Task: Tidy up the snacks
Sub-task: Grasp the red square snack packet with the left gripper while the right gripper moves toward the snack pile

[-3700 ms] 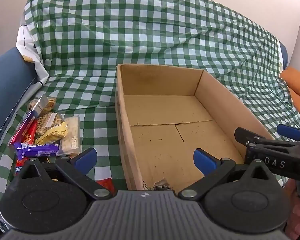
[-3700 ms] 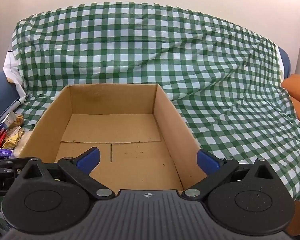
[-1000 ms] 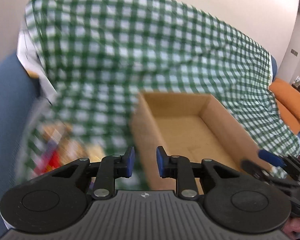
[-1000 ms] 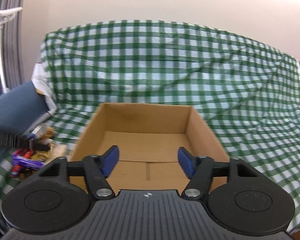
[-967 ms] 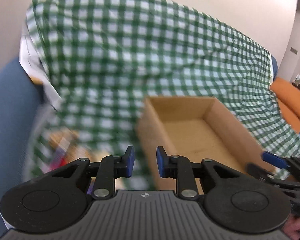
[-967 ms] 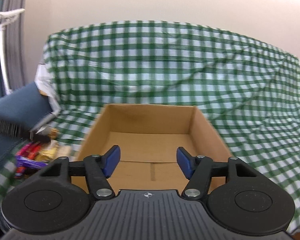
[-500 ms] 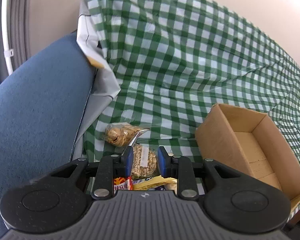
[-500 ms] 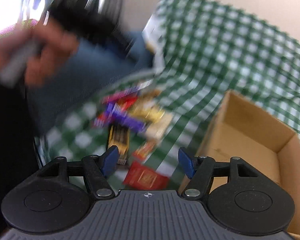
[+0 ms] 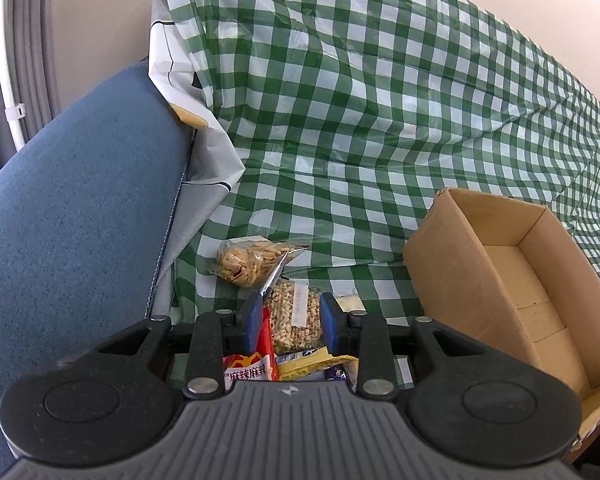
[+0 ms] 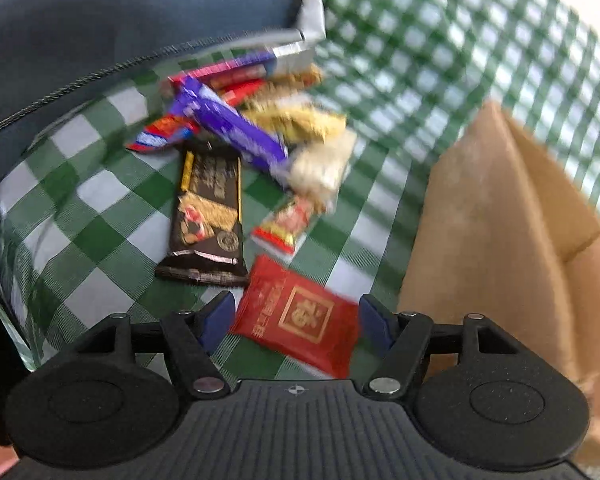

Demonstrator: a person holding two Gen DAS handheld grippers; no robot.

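Both empty: left gripper (image 9: 288, 322) narrowly parted, right gripper (image 10: 296, 324) wide.

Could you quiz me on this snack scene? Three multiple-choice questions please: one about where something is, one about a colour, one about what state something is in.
1. Where does the cardboard box stand relative to the pile of snacks?
A. To the pile's right
B. To the pile's left
C. On top of the pile

2. What colour is the packet lying between the right gripper's fingers?
A. Green
B. Red
C. White

3. What is inside the box?
A. It is full of snacks
B. It holds one chocolate bar
C. No snacks show in it

Answers:
1. A, both views show the box right of the snacks.
2. B, it is red with a gold emblem.
3. C, only bare cardboard shows in the left gripper's view.
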